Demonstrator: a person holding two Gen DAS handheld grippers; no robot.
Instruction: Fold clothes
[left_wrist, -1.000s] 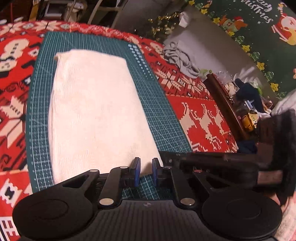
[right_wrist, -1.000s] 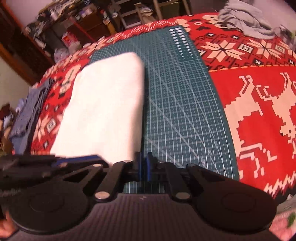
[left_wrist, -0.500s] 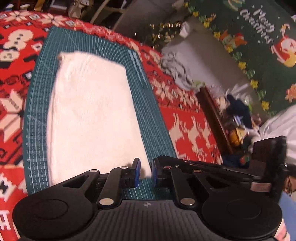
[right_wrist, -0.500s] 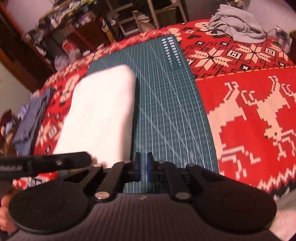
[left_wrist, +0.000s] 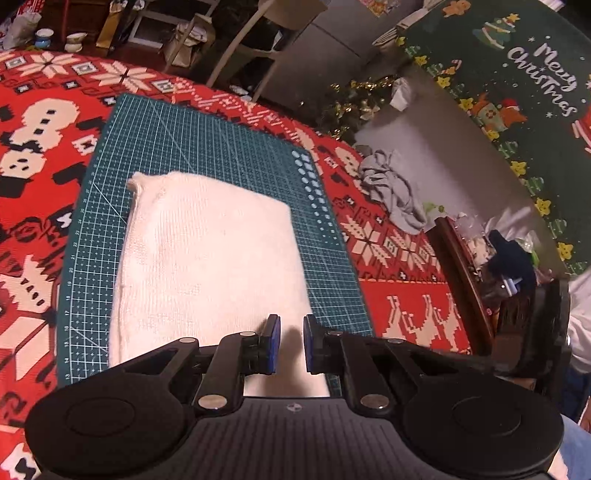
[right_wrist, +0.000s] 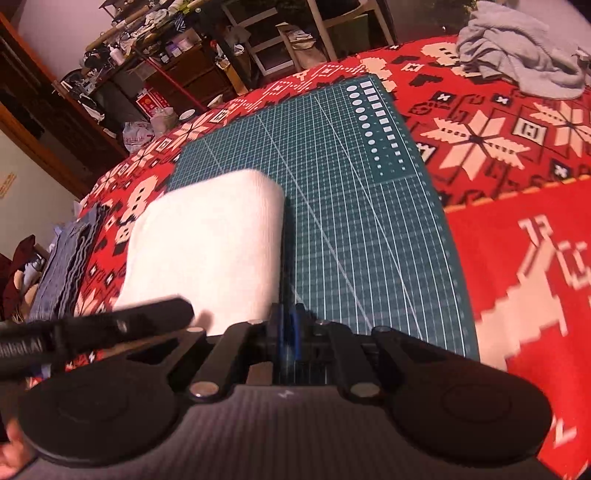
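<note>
Two claws: both low at the near end of the white cloth (left_wrist: 207, 266), neither one holding it
Left claw (left_wrist: 290, 345): pads a little apart, nothing pinched; cloth lies right under and ahead of it
Right claw (right_wrist: 287, 334): pressed together, empty; cloth lies ahead and to its left, edge just beside the tips
White cloth: folded, flat on the green mat (left_wrist: 229, 147)
Long way: runs straight away from both claws
Nearer claw: the left one, I think
Grey clothes (right_wrist: 517, 51): far off, ahead and to the right of the right claw
</note>
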